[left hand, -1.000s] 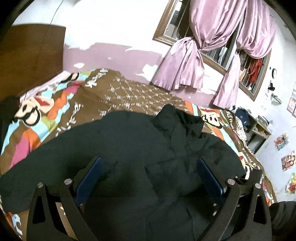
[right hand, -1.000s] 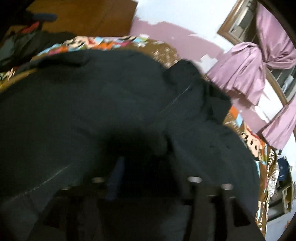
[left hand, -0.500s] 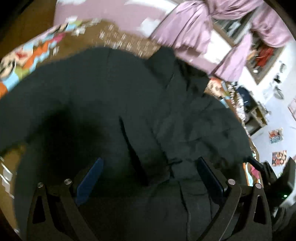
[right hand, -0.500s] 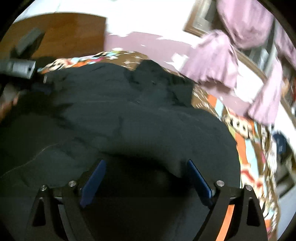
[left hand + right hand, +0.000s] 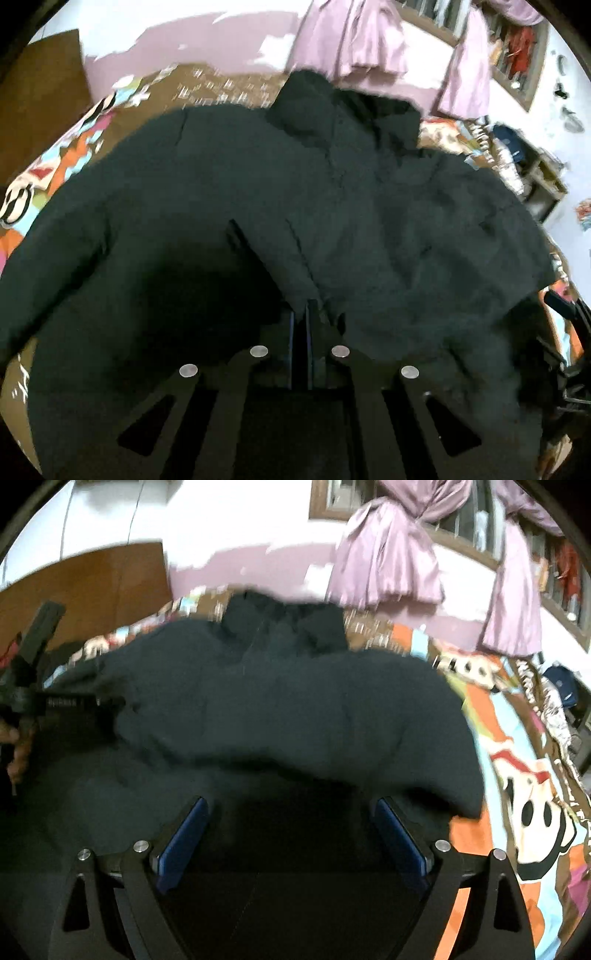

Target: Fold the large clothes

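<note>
A large black jacket (image 5: 369, 206) lies spread on the bed, collar toward the far wall. My left gripper (image 5: 303, 310) is low over its middle, with its jaws shut on a raised fold of the front edge. In the right wrist view the jacket (image 5: 295, 709) fills the centre. My right gripper (image 5: 291, 805) hovers wide open over the right half of the jacket, and fabric lies under the blue pads (image 5: 184, 834) without being pinched. The left gripper (image 5: 40, 698) and a hand (image 5: 14, 746) show at that view's left edge.
A colourful cartoon bedspread (image 5: 517, 775) shows around the jacket. A wooden headboard (image 5: 40, 92) stands at the left. Pink tied curtains (image 5: 388, 554) hang at a window on the far wall. Cluttered shelves (image 5: 543, 181) stand beyond the bed's right side.
My left gripper dropped toward the jacket and its jaws went from wide open to shut on the front fold. My right gripper swung toward the jacket's right side and opened wider.
</note>
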Action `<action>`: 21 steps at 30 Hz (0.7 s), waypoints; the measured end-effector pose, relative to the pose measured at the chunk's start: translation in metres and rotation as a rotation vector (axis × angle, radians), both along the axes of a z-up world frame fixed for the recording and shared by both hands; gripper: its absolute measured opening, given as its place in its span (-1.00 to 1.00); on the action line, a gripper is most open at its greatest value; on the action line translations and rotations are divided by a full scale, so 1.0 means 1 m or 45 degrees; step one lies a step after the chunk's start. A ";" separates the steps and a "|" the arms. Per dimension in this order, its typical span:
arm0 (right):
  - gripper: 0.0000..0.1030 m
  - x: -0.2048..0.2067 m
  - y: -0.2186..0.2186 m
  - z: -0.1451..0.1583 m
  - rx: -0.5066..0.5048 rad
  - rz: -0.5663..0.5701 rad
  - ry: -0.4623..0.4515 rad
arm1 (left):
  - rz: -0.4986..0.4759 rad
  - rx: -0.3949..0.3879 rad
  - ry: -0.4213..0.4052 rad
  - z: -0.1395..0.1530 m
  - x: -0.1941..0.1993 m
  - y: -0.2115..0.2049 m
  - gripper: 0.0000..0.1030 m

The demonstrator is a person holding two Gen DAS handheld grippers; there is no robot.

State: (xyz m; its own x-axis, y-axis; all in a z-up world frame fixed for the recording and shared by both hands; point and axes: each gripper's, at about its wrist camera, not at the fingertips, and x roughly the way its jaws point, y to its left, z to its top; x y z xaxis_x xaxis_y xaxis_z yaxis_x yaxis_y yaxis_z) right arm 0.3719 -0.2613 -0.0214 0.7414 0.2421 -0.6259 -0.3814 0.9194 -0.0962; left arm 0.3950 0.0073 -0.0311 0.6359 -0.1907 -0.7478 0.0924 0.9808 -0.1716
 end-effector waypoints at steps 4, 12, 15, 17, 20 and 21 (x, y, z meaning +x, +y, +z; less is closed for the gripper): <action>0.85 0.002 0.013 0.031 0.043 -0.022 -0.143 | 0.048 0.029 -0.123 0.020 -0.017 0.017 -0.95; 0.88 0.057 0.071 0.017 -0.109 -0.046 0.029 | 0.076 0.143 -0.161 0.038 -0.041 0.051 -0.95; 0.88 0.077 0.095 -0.017 -0.188 -0.035 0.167 | 0.044 0.197 -0.104 0.020 -0.047 0.047 -0.95; 0.88 0.087 0.104 -0.038 -0.256 -0.029 0.245 | 0.036 0.214 -0.058 0.008 -0.041 0.039 -0.95; 0.96 0.094 0.103 -0.061 -0.274 -0.032 0.292 | 0.044 0.232 -0.006 -0.006 -0.036 0.039 -0.94; 0.98 0.095 0.099 -0.064 -0.259 -0.033 0.297 | 0.049 0.209 0.018 -0.010 -0.033 0.042 -0.93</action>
State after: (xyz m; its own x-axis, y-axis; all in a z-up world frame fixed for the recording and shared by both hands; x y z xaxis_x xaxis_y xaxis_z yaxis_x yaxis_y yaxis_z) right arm 0.4665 -0.1623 -0.0855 0.5761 0.0772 -0.8137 -0.3915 0.9000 -0.1918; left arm 0.3624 0.0489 -0.0416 0.6294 -0.0413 -0.7760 0.0530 0.9985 -0.0102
